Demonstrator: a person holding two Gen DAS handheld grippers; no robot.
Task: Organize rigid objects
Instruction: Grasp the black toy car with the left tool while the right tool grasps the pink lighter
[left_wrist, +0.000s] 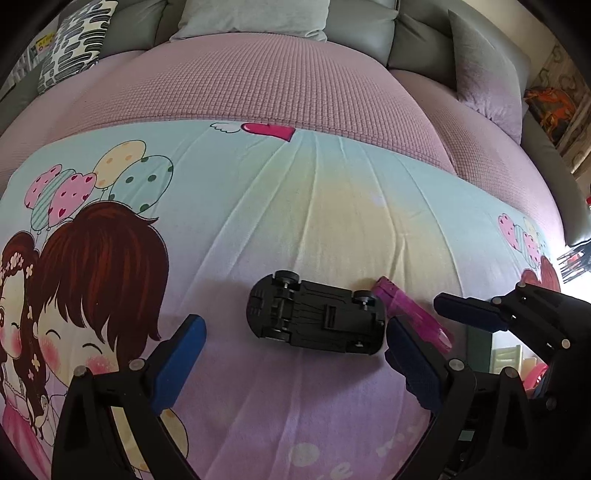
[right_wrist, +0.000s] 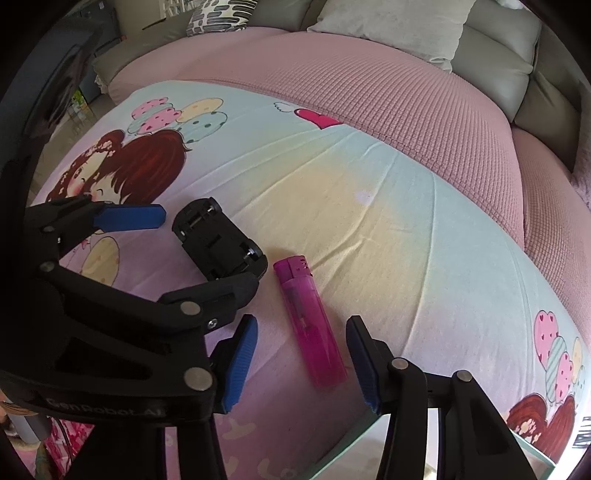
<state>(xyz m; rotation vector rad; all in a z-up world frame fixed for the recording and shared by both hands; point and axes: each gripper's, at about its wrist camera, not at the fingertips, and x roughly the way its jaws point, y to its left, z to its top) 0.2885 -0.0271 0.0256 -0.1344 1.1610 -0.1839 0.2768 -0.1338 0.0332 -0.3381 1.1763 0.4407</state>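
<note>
A black toy car (left_wrist: 317, 317) lies upside down on the cartoon-print cloth (left_wrist: 295, 206), wheels up. My left gripper (left_wrist: 295, 350) is open, its blue pads on either side of the car, a little nearer than it. A pink translucent lighter (right_wrist: 310, 325) lies just right of the car (right_wrist: 219, 243); in the left wrist view the lighter (left_wrist: 410, 314) is partly hidden behind my right finger. My right gripper (right_wrist: 301, 363) is open with the lighter's near end between its pads. The left gripper (right_wrist: 192, 254) shows around the car in the right wrist view.
The cloth (right_wrist: 406, 240) covers a pink quilted sofa seat (left_wrist: 240, 74). Grey cushions (left_wrist: 251, 18) and a patterned pillow (left_wrist: 74, 40) lean at the back. The seat's front edge drops off just below the grippers.
</note>
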